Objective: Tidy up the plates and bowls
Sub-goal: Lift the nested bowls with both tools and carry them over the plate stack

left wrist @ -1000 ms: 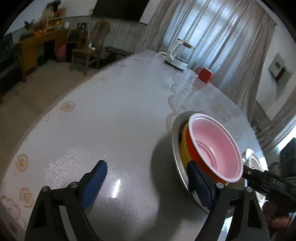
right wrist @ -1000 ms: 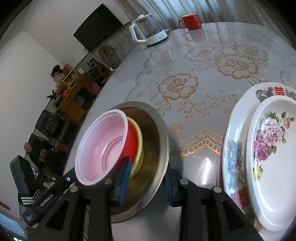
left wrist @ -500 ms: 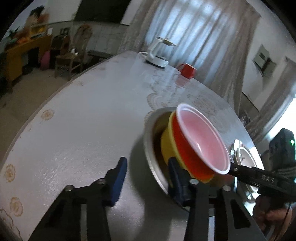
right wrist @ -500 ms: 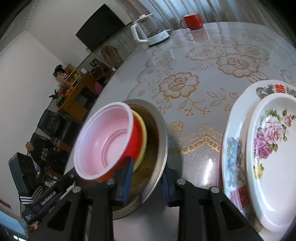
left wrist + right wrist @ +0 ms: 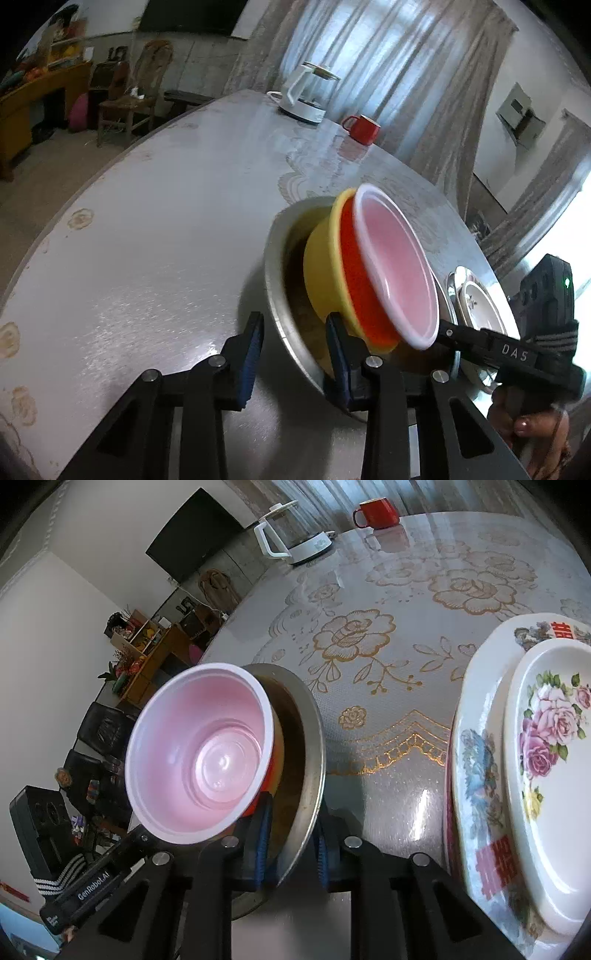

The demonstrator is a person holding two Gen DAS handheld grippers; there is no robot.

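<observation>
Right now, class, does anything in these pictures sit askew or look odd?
Yes. The metal bowl is tipped steeply on the table, both grippers straddling its rim, and the red bowl and yellow bowl nested inside lean with it.

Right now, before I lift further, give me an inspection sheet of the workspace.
Surface: round table, glossy floral cover.
Job's things: metal basin tilted, holding yellow bowl and red bowl; plates stacked at right.
Clutter: kettle, red mug, far side.
Grippers: left gripper and right gripper each straddle the basin rim.
Cables: nothing seen.
Surroundings: curtains, chair, shelf.
</observation>
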